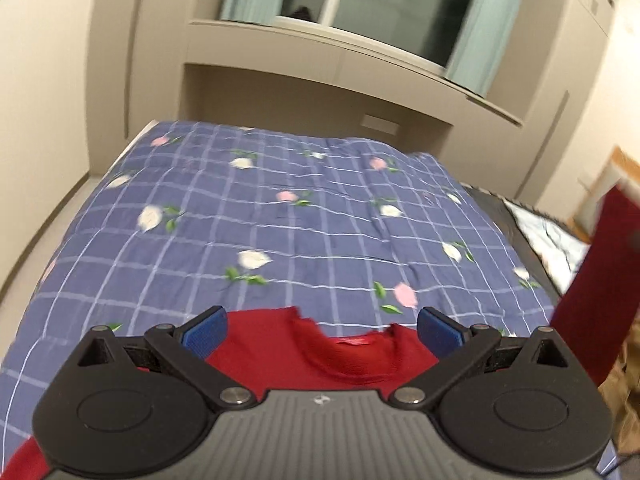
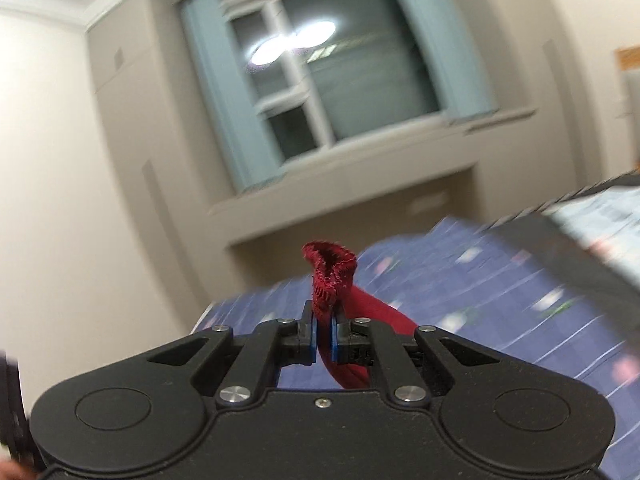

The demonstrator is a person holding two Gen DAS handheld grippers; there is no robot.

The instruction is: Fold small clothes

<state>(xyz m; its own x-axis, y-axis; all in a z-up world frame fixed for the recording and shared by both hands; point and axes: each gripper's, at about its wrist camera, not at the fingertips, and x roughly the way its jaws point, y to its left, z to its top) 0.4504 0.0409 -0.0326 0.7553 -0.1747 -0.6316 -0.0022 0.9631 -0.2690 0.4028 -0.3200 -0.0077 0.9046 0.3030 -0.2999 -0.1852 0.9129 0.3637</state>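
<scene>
A dark red garment [image 1: 344, 356] with its neckline showing lies on the bed cover just below my left gripper [image 1: 322, 330]. That gripper's blue pads [image 1: 208, 332] stand wide apart and open, and neither presses on the cloth. At the right edge of the left wrist view a red length of cloth [image 1: 600, 280] hangs up in the air, blurred. My right gripper [image 2: 323, 320] is shut on a hemmed edge of the red garment [image 2: 330, 268]; the cloth bunches up above the pads and trails down to the right behind the fingers.
The bed carries a blue checked cover with flowers [image 1: 280, 208]. Behind it a pale wall recess sits under a deep window sill [image 1: 320, 44], with a window and blue-green curtains [image 2: 224, 92]. A dark mat with a pale sheet [image 1: 552, 236] lies to the bed's right.
</scene>
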